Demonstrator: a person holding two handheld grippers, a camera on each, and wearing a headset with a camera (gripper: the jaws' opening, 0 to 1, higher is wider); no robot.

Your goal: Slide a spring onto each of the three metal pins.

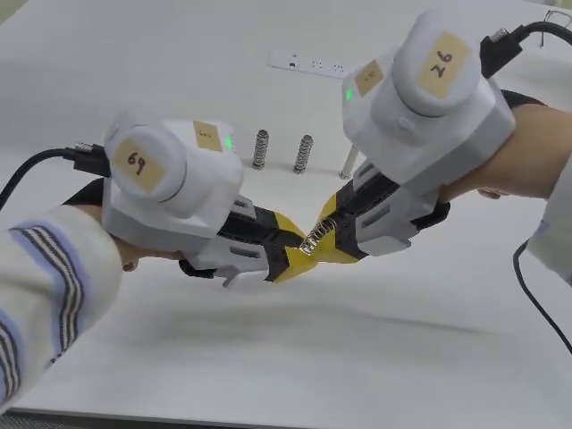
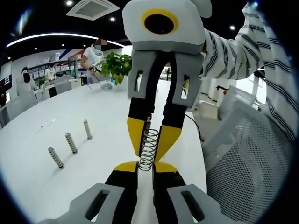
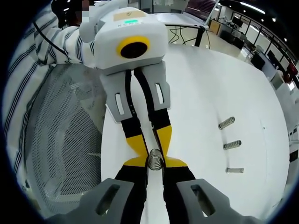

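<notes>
I'm holding the loose spring [image 2: 148, 147] in the air above the white table [image 1: 268, 340], on the near side of the bare pin [image 2: 87, 129], with both grippers meeting tip to tip. The left gripper [image 2: 145, 166] is pinching the spring's lower end, its yellow jaws drawn in against the coils. The right gripper [image 3: 155, 162] is facing it, with its jaws pressing on the same spring further up. To the left of the bare pin, in one row with it, the two other pins [image 1: 260, 149] [image 1: 305, 154] are standing upright and already wearing springs. A power strip [image 1: 308, 64] is lying beyond the bare pin.
</notes>
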